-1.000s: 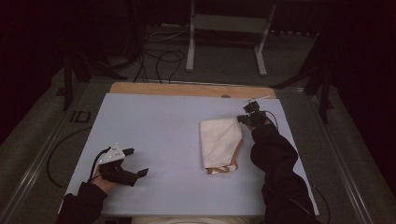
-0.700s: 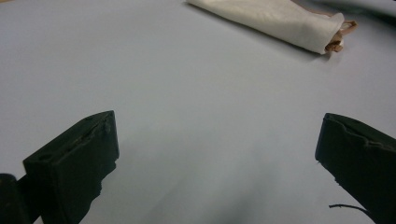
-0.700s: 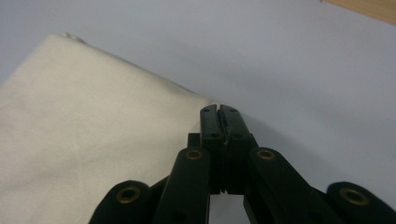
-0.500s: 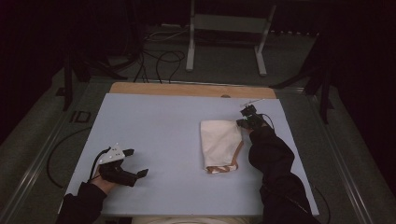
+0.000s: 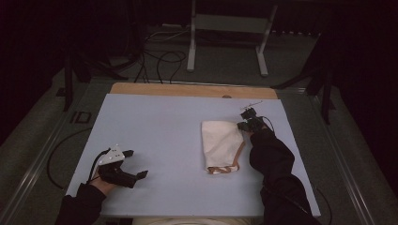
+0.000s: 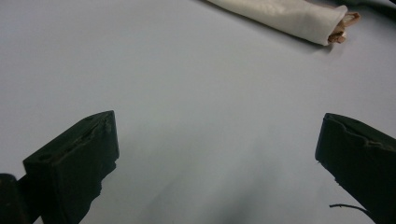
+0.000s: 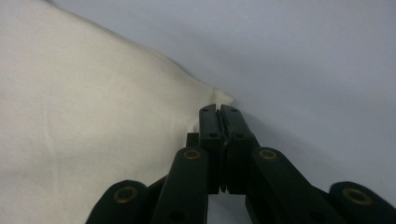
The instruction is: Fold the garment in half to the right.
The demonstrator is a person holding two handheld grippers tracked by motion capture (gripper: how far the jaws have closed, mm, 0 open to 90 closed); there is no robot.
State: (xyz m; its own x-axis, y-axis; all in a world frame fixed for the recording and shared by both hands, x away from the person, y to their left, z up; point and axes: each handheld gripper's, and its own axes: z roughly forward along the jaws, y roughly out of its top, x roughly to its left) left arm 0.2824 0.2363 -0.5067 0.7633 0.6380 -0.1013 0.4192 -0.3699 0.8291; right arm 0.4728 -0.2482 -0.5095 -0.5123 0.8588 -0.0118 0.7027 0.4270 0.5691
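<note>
A cream cloth (image 5: 223, 143) lies folded on the pale blue board (image 5: 155, 122), right of centre, with a tan trim at its near end. My right gripper (image 5: 244, 125) sits at the cloth's far right corner, low on the board. In the right gripper view its jaws (image 7: 219, 109) are pressed together, with the cloth's corner (image 7: 84, 116) pinched at their tips. My left gripper (image 5: 136, 164) rests near the front left of the board, open with nothing between its fingers (image 6: 217, 126). The cloth (image 6: 285, 14) lies far ahead of it.
A wooden strip (image 5: 187, 90) runs along the board's far edge. Beyond it stand a metal frame's legs (image 5: 225, 42) and loose cables (image 5: 159, 58) on the dark floor. Bare board stretches between the two grippers.
My right gripper has sunk a little toward the board with the cloth's corner, still shut. The left gripper has stayed where it was.
</note>
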